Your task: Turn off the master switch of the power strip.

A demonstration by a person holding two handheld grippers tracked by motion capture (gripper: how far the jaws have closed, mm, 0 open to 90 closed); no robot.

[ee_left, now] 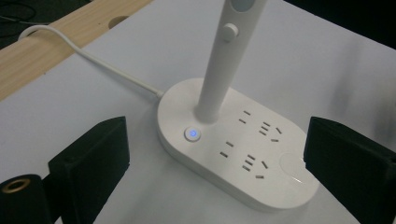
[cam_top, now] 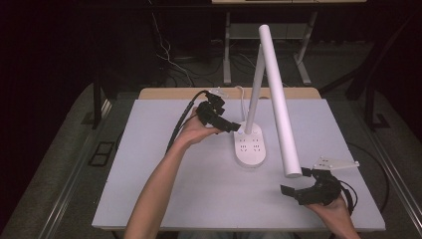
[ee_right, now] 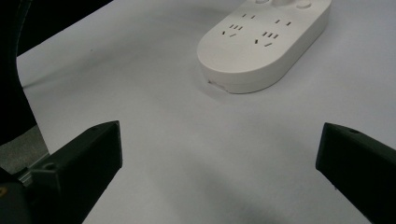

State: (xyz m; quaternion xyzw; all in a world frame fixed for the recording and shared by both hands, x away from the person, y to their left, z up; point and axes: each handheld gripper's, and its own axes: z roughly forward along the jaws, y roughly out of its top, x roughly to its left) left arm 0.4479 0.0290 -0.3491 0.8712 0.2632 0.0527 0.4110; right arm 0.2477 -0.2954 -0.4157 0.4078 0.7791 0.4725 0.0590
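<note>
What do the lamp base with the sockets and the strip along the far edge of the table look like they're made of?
The lamp base looks like smooth white moulded plastic with a slight satin sheen: rounded edges, crisp socket slots and soft highlights near its rim. The strip along the far table edge looks like light wood or a wood-look laminate, with a pale tan colour and faint grain; which of the two can't be told.

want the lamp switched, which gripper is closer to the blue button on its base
Left. The left gripper sits right beside the blue button, jaws open. The right gripper is open too, farther off by the table's near edge.
</note>
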